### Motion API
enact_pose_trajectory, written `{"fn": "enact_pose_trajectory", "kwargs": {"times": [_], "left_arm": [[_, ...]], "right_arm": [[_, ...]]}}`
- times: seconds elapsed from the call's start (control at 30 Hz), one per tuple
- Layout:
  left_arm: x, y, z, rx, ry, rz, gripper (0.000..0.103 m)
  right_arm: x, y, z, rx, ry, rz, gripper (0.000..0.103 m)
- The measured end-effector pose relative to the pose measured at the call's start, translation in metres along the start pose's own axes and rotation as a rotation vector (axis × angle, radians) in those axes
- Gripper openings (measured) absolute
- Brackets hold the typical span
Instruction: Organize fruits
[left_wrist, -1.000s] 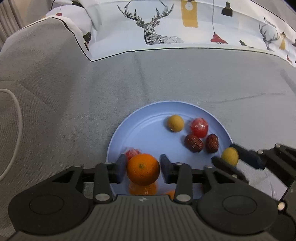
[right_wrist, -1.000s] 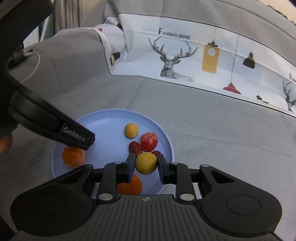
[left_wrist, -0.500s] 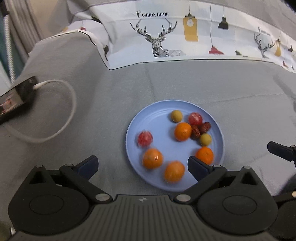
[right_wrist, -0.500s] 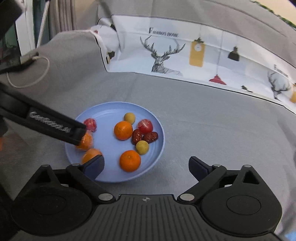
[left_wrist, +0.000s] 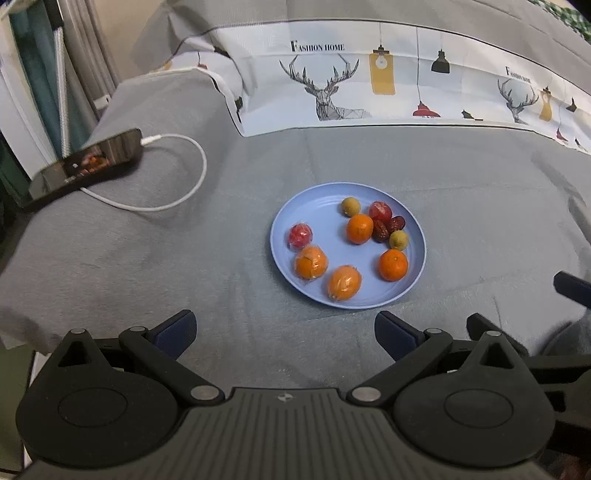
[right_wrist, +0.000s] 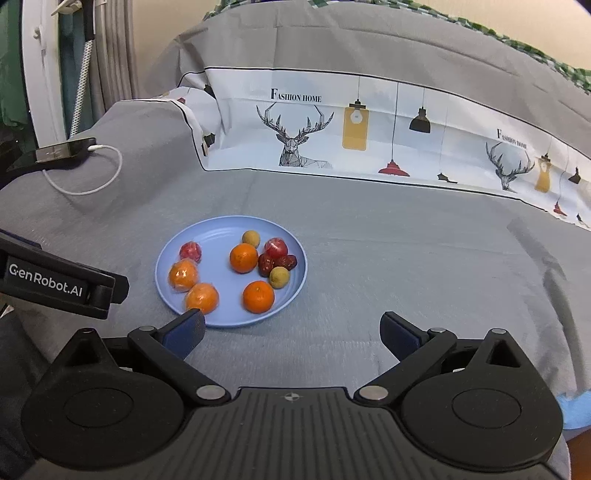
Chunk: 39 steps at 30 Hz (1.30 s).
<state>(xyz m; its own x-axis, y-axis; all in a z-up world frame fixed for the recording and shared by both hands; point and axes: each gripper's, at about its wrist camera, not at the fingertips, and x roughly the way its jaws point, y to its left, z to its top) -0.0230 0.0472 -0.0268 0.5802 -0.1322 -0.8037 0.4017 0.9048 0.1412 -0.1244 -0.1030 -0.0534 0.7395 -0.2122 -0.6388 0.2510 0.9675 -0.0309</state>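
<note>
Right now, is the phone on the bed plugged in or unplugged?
Plugged in: a white cable runs into the end of the phone, which lies on the grey bedding.

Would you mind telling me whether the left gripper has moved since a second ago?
Yes. The left gripper has pulled back and up from the blue plate, which now lies wholly beyond its open fingertips.

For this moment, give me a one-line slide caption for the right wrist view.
Open right hand-held gripper above a blue plate of oranges, tomatoes, dates on grey bedding.
</note>
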Motion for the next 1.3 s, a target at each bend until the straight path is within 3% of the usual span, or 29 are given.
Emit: {"fn": "enact_pose_trajectory", "kwargs": {"times": [0.2,1.3], "left_arm": [[-0.018,-0.001,-0.008,0.01,-0.053,0.013,0.103],[-0.023,0.008,-0.014,0.009,-0.045,0.019,0.103]], "right_arm": [[-0.016,0.001,-0.001,-0.004,-0.03,-0.008,0.101],[-0.024,0.005,-0.004,-0.034,-0.044,-0.039,0.102]]}}
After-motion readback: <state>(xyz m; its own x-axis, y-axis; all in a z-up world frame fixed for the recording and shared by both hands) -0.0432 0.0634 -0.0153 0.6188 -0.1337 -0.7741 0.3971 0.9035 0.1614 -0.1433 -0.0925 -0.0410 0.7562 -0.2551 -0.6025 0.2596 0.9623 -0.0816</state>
